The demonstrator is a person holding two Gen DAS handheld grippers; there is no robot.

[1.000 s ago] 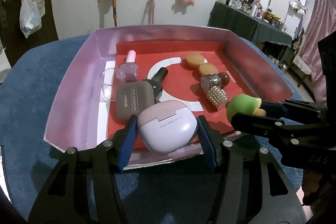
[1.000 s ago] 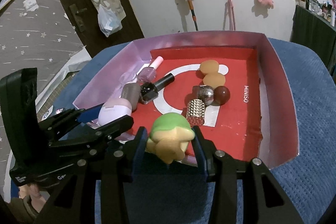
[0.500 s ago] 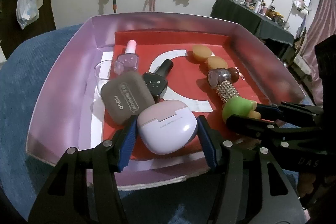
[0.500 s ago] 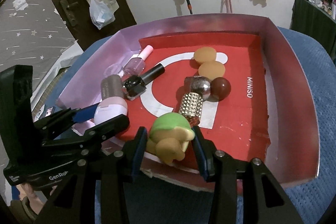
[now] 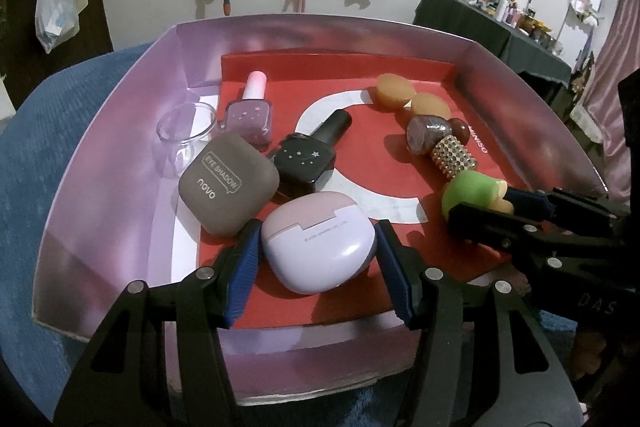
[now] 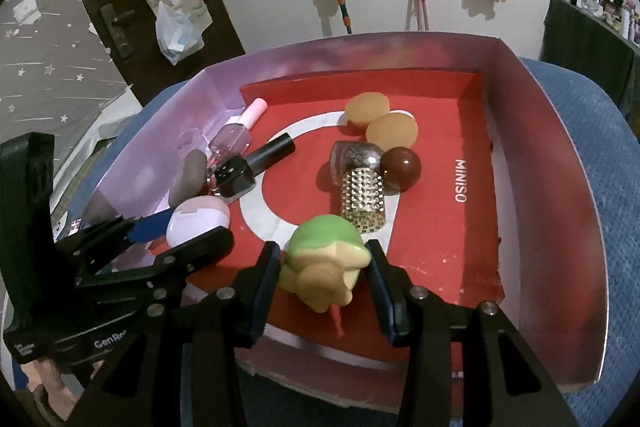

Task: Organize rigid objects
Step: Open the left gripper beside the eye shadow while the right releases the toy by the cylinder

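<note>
My left gripper (image 5: 316, 259) is shut on a lilac earbud case (image 5: 318, 241), held low over the near part of the box (image 5: 100, 163). My right gripper (image 6: 322, 273) is shut on a green and yellow toy figure (image 6: 322, 265), also low inside the box, just in front of a studded gold cylinder (image 6: 363, 199). Each gripper shows in the other's view: the right gripper (image 5: 508, 205) with the toy (image 5: 468, 193), and the left gripper (image 6: 176, 227) with the case (image 6: 196, 221).
The box holds a brown eye shadow case (image 5: 228, 183), a black nail polish bottle (image 5: 308, 159), a lilac nail polish bottle (image 5: 248, 111), a clear cup (image 5: 184, 131), two orange discs (image 5: 394, 91), a metallic bottle (image 5: 428, 135) and a brown ball (image 6: 400, 167). Blue fabric (image 5: 24, 163) lies under the box.
Both grippers moved forward over the box's near wall and lowered inside it, still holding the earbud case and the toy figure.
</note>
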